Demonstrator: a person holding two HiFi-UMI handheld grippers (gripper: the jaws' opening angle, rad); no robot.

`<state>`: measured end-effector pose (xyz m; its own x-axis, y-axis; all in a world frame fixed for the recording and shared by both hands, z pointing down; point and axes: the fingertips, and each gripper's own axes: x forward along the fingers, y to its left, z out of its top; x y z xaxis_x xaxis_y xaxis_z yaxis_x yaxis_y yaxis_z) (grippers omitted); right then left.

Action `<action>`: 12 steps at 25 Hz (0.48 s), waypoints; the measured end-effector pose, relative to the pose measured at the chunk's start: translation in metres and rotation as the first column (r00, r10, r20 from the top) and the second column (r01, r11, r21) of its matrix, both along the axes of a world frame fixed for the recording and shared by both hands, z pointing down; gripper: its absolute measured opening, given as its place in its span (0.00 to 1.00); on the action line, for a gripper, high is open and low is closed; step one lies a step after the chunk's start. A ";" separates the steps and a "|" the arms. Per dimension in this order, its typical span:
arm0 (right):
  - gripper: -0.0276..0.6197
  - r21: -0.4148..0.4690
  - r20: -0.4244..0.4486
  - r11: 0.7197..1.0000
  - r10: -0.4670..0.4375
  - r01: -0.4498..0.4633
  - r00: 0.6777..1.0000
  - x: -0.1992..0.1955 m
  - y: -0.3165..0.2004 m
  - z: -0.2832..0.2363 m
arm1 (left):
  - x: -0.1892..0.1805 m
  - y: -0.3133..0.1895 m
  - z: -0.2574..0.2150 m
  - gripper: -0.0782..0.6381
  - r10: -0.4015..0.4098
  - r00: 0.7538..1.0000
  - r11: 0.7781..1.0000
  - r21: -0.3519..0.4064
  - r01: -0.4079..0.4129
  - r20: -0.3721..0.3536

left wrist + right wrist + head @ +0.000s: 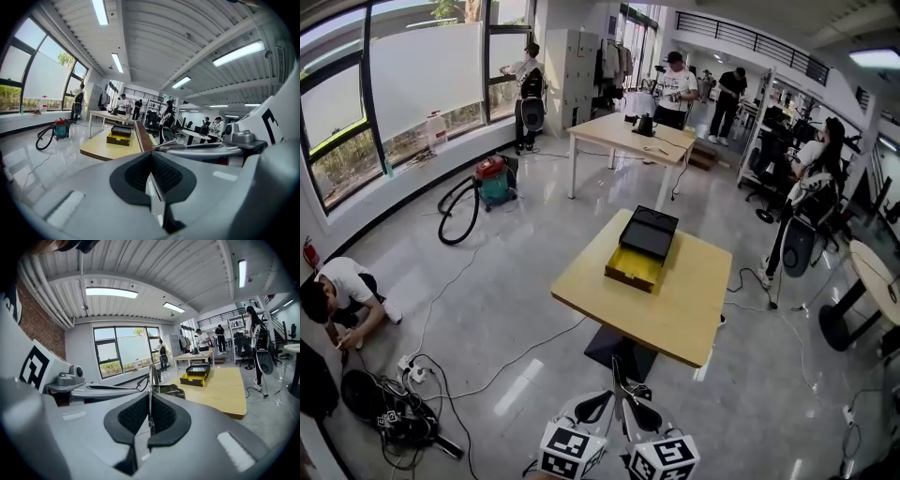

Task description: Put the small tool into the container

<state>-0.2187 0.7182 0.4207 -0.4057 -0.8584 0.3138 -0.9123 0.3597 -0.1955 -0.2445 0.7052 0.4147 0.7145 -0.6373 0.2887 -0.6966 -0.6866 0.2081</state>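
1. My left claw (151, 172) and right claw (150, 414) sit side by side, well short of the surface (680, 314). Both are pinched shut on the small tool (142, 137), a thin, flat, stiff strip poking forward between them.
2. Floor (534, 272): glossy and hard, crossed by loose cables (553, 339). One could catch a step and jolt my grip.
3. Surface: smooth pale wood, square.
4. Container (642, 248): a boxy yellow tray with a black upper part, by the surface's far edge. I think a skewed release would leave the slim tool on its rim.
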 end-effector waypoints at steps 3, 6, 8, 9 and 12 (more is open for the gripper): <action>0.05 0.004 -0.019 1.000 0.013 -0.013 1.000 -0.044 -0.023 -0.001 | -0.043 -0.025 0.002 0.12 0.019 1.000 1.000 0.005 -0.019 -0.015; 0.05 0.009 -0.029 1.000 0.025 -0.025 0.999 -0.075 -0.041 0.000 | -0.075 -0.042 0.006 0.12 0.033 0.999 0.999 0.010 -0.033 -0.025; 0.05 0.011 -0.033 0.999 0.031 -0.031 0.999 -0.090 -0.053 0.003 | -0.090 -0.054 0.009 0.12 0.038 0.999 0.999 0.015 -0.038 -0.034; 0.05 0.011 -0.034 0.999 0.033 -0.032 0.999 -0.097 -0.060 0.005 | -0.097 -0.060 0.012 0.12 0.037 0.999 0.999 0.016 -0.037 -0.037; 0.05 0.008 -0.038 1.000 0.028 -0.028 0.999 -0.116 -0.089 0.009 | -0.117 -0.090 0.014 0.12 0.027 0.999 1.000 0.012 -0.027 -0.041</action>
